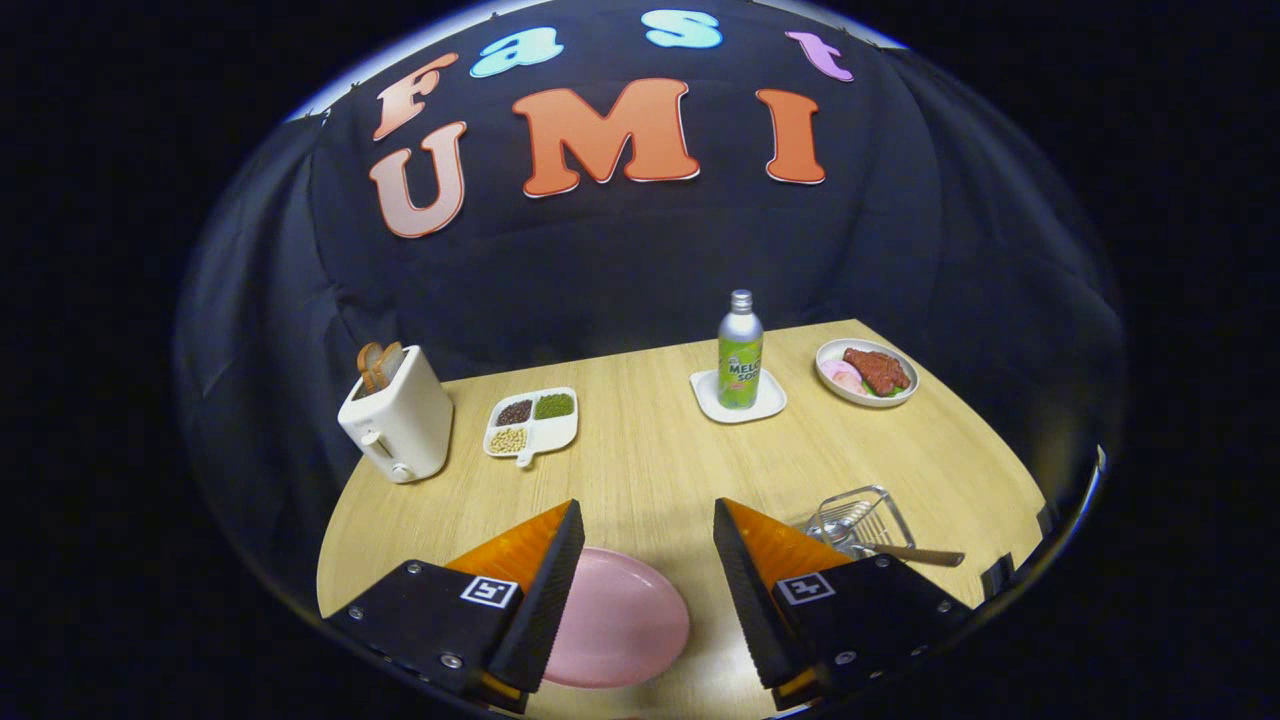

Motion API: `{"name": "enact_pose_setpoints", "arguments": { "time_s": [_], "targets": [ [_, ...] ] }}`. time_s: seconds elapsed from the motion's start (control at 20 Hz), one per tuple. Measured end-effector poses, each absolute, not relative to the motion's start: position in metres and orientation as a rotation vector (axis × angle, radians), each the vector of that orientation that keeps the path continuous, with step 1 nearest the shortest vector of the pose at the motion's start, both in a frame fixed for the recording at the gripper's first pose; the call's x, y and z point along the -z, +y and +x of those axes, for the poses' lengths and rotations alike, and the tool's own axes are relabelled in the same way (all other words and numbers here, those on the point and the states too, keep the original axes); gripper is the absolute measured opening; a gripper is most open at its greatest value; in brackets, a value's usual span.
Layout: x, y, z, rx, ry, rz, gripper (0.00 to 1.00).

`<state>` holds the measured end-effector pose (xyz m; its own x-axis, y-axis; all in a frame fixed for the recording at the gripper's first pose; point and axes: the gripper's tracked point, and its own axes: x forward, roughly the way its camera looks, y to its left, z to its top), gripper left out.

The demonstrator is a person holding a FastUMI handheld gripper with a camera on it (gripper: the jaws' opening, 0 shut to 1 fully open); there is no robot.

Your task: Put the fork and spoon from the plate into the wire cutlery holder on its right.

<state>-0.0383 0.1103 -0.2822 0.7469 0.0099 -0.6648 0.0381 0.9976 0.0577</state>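
Pale wooden tabletop (pixel 640 470) runs back to the black cloth wall. By its right edge sits the wire cutlery holder (pixel 862 518), with cutlery (pixel 905 552) lying in it: metal heads inside the wire, one brown handle pointing right toward the edge, long axis roughly along the near edge. Whether both fork and spoon are there I cannot tell. A pink plate (pixel 615 620) lies near the front edge, bare, partly between the fingers. Open wood spreads ahead across the middle. Along the far edge stand a toaster (pixel 398 415), divided dish (pixel 532 423), bottle (pixel 740 355) and food plate (pixel 866 372). The hand-held gripper (pixel 645 545) hangs spread wide, holding nothing.
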Motion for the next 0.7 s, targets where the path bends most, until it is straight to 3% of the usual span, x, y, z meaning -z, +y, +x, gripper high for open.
{"name": "enact_pose_setpoints", "arguments": {
  "time_s": [0.2, 0.7],
  "targets": [
    [0.305, 0.157, -0.054, -0.037, 0.779, 0.059, 0.79],
    [0.404, 0.214, -0.133, -0.131, 1.213, -0.007, 0.78]
  ]
}}
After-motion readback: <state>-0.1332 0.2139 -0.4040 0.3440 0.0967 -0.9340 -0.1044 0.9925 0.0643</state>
